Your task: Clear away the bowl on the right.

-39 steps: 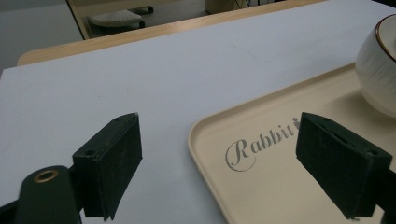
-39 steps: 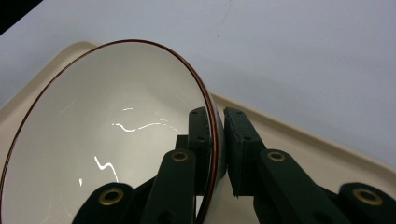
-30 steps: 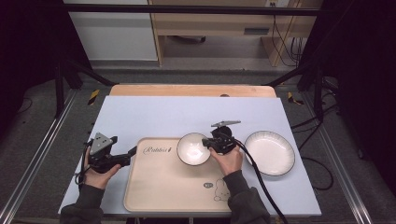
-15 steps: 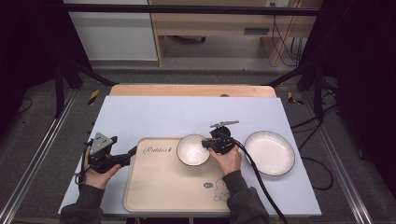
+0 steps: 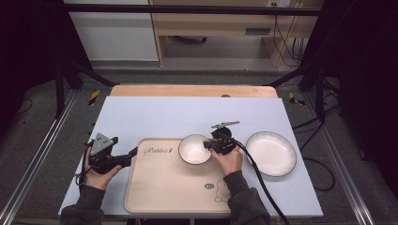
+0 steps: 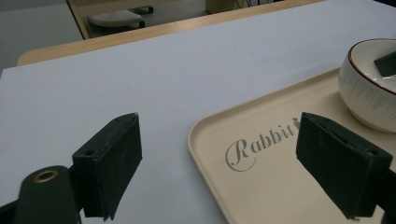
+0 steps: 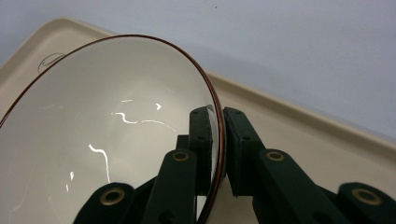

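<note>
Right now the right claw (image 7: 215, 140) pinches the rim of the white bowl (image 5: 194, 149), which sits at the far edge of the beige tray (image 5: 164, 187) on the worktop (image 5: 155, 115). Over by the tray's left corner, the left claw (image 6: 233, 163) gapes wide, holding nothing.

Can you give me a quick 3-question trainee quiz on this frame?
1. True or false: the right gripper is clamped on the bowl rim.
2. Where does the bowl sit? A) on the tray B) on the plate C) on the bare table
3. How do the left gripper jaws stand?

Key: 1. True. 2. A. 3. Wide open, holding nothing, astride the tray's near corner.
</note>
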A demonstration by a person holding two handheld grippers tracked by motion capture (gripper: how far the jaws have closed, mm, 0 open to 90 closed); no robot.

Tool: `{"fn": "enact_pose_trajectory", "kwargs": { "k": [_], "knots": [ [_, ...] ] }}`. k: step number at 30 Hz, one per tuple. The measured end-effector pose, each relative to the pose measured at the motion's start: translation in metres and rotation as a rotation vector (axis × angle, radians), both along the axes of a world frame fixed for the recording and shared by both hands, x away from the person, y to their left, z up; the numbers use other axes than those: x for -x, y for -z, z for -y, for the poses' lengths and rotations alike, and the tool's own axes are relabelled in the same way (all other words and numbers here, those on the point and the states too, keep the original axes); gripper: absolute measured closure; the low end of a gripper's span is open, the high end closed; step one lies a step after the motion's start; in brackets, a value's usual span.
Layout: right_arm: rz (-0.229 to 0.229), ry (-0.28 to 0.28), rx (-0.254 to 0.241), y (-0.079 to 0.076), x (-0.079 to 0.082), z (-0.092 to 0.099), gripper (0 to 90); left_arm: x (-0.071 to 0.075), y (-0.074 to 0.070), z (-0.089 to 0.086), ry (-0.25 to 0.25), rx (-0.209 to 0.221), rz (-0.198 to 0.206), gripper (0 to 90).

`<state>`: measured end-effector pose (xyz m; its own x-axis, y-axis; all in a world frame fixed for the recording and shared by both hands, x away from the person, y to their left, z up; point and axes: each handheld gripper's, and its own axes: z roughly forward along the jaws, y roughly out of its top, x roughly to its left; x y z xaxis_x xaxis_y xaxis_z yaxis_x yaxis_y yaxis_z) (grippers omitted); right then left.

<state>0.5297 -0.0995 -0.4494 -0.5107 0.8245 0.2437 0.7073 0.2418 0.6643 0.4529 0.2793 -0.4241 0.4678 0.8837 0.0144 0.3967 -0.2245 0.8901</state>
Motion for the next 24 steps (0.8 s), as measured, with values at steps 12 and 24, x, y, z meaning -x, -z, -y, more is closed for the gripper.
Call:
{"fn": "enact_pose_trajectory", "kwargs": {
  "k": [12,24],
  "knots": [
    [0.012,-0.002,0.011,0.0014,-0.0002,-0.0007,80.8,0.0,0.0003,0.0003,0.001,-0.002,0.0,13.8],
    [0.123,0.013,0.07,-0.0011,0.0034,-0.0008,46.4,0.0,0.0002,0.0002,0.002,-0.005,-0.002,13.8]
  ]
}}
